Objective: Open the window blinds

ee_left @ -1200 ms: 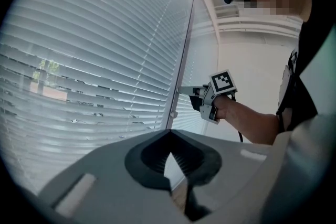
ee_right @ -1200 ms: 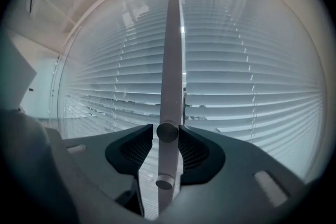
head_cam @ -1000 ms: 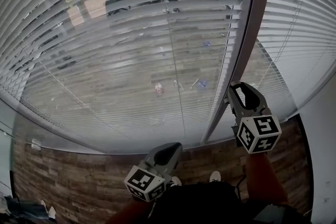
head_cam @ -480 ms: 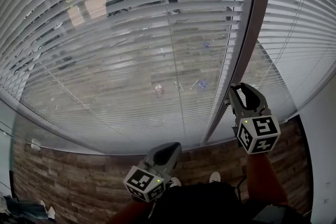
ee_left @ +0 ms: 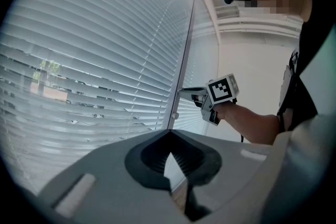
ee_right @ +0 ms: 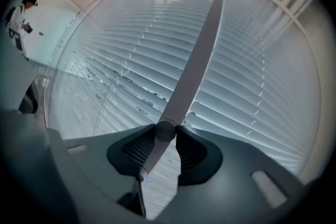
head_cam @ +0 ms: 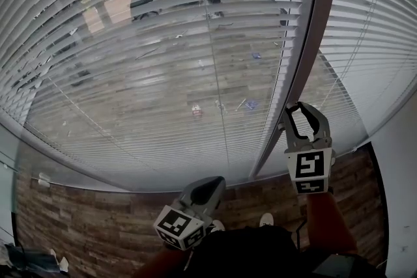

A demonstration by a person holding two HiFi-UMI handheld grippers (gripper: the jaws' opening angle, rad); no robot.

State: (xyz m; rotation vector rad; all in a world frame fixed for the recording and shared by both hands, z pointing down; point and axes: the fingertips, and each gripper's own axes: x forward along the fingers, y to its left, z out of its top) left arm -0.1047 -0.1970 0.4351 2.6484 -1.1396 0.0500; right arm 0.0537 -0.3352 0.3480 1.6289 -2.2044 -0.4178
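Observation:
White slatted blinds [head_cam: 163,62] hang over the wide window, partly tilted, so the ground outside shows between the slats. A grey window post [head_cam: 306,42] splits them from a second set of blinds [head_cam: 374,42] on the right. My right gripper [head_cam: 294,107] is raised at the post's foot. In the right gripper view it [ee_right: 165,131] is shut on the blinds' thin tilt wand [ee_right: 149,157], whose round part sits between the jaw tips. My left gripper [head_cam: 215,181] hangs low and shut, holding nothing [ee_left: 169,135], and points at the blinds [ee_left: 94,60].
A wood-plank floor [head_cam: 85,218] runs below the window, with the person's shoes [head_cam: 267,218] on it. A white wall [head_cam: 401,159] closes in at the right. In the right gripper view another person [ee_right: 18,21] stands far off at the left.
My right gripper has rolled about its own axis with the wand in it, so its marker cube now faces squarely up. The left gripper has not moved.

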